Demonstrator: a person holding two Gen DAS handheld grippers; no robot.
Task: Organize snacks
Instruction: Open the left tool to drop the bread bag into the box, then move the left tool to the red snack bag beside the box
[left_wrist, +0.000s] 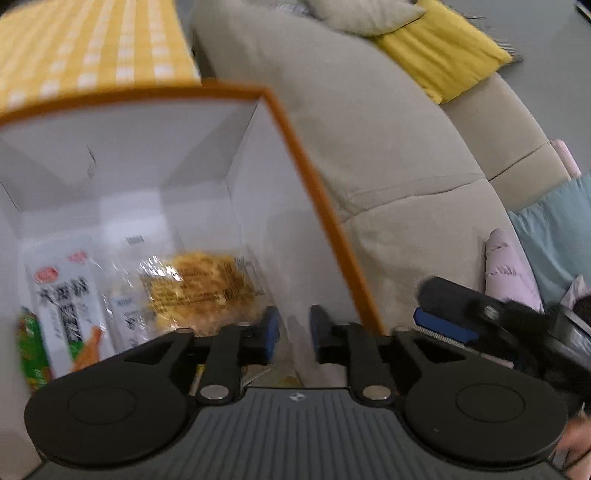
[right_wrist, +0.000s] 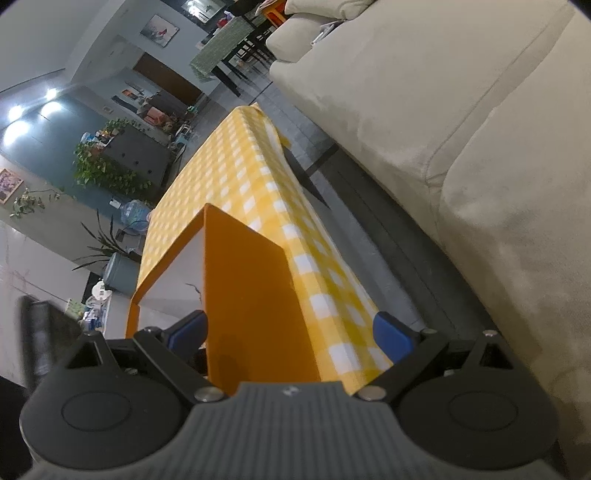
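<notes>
The left gripper (left_wrist: 293, 334) is positioned above the open top of the orange box (left_wrist: 325, 206), angled down into its white interior. Its blue-padded fingers (left_wrist: 271, 326) stand a narrow gap apart with nothing between them; the pads sit over the inner face of the box's right-hand wall. Inside the box, on its floor, lie the snacks: a clear packet of yellow cake (left_wrist: 199, 286) near the right wall, a white snack packet (left_wrist: 68, 302) with red logo and dark lettering to its left, a smaller white packet (left_wrist: 127, 314) between those two, and a green packet (left_wrist: 31, 350) at the far left edge, partly cut off. The view is motion-blurred, so print on the packets cannot be read. The right gripper (right_wrist: 291, 334) is held low beside the box, looking along its orange outer wall (right_wrist: 255, 302). Its jaws are spread wide, one blue pad (right_wrist: 190, 328) inside the box opening against the white inner face and the other pad (right_wrist: 391, 334) well outside over the yellow checked tablecloth (right_wrist: 236, 162); the orange wall stands between them, without visible contact on either pad. The box stands on this cloth-covered table, just beside a beige sofa (right_wrist: 461, 129). In the left view the right gripper (left_wrist: 476, 314) appears at the box's right side.
</notes>
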